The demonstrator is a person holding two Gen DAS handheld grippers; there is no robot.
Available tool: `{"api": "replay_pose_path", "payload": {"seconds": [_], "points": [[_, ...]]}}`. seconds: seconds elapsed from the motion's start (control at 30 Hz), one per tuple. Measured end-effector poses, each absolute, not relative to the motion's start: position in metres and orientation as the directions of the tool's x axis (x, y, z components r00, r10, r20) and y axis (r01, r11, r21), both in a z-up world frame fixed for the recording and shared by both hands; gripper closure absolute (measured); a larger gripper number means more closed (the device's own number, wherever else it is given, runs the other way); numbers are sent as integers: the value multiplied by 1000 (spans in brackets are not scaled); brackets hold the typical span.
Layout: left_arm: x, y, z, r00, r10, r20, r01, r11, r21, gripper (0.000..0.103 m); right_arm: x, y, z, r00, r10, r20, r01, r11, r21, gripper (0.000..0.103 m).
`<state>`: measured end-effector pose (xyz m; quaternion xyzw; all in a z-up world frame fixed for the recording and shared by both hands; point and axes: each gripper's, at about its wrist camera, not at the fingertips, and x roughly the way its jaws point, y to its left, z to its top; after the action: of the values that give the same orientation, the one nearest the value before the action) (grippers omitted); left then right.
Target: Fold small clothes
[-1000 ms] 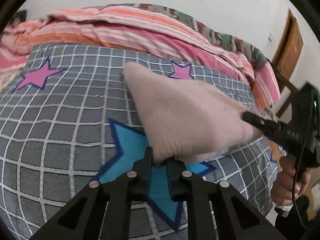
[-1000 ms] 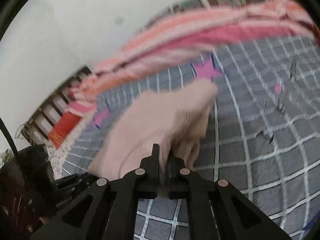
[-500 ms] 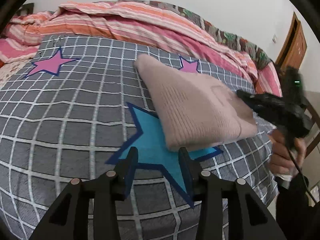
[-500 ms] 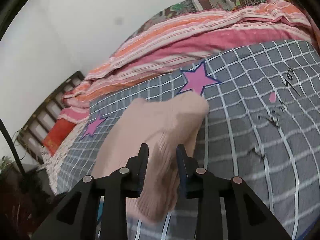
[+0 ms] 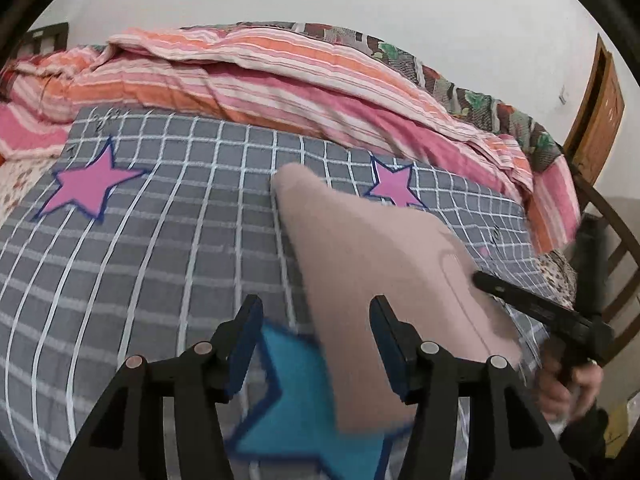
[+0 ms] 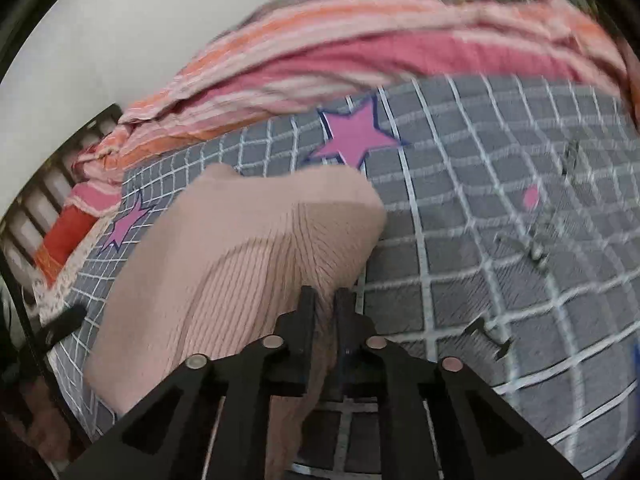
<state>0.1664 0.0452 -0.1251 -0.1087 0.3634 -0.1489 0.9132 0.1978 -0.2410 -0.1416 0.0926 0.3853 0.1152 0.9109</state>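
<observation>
One pink knit garment [image 6: 240, 264] is pinched in the right gripper [image 6: 325, 300], beside the spread left gripper [image 5: 316, 344].

We see the blue star [image 5: 288, 420] partly hidden under the pink knit [image 5: 380, 280] and smeared by blur. The right gripper [image 6: 325, 300] covers the knit's near edge, and the striped quilt [image 6: 360, 52] is blurred.

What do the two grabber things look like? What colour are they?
Both are black. The left gripper has two flat fingers with blue pads on their inner faces, on angular black arms with round silvery screws. The right gripper has the same black frame and screws with thin black fingers. A bare hand grips its handle.
</observation>
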Motion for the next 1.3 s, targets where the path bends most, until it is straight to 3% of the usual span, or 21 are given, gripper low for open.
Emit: {"api": "replay_pose_path", "payload": {"seconds": [0.03, 0.17, 0.33, 0.63, 0.73, 1.3], "points": [[176, 41, -124, 691, -343, -636, 186, 935, -302, 50, 195, -243, -133, 699, 284, -656, -141, 954, 263, 80], [212, 23, -131, 658, -332, -676, 176, 941, -290, 50, 201, -233, -113, 730, 314, -607, -184, 946, 267, 79], [220, 4, -158, 639, -257, -725, 174, 967, -189, 43, 227, -207, -140, 654, 287, -700, -207, 958, 199, 79], [209, 0, -166, 685, -209, -698, 156, 978, -139, 41, 223, -186, -157, 702, 133, -700, -183, 983, 3, 79], [213, 4, -167, 678, -220, -701, 146, 975, -165, 35, 221, -188, -158, 710, 136, -691, -182, 983, 7, 79], [210, 3, -169, 702, -209, -681, 133, 978, -162, 34, 221, -188, -160, 722, 160, -673, -186, 982, 34, 76]]}}
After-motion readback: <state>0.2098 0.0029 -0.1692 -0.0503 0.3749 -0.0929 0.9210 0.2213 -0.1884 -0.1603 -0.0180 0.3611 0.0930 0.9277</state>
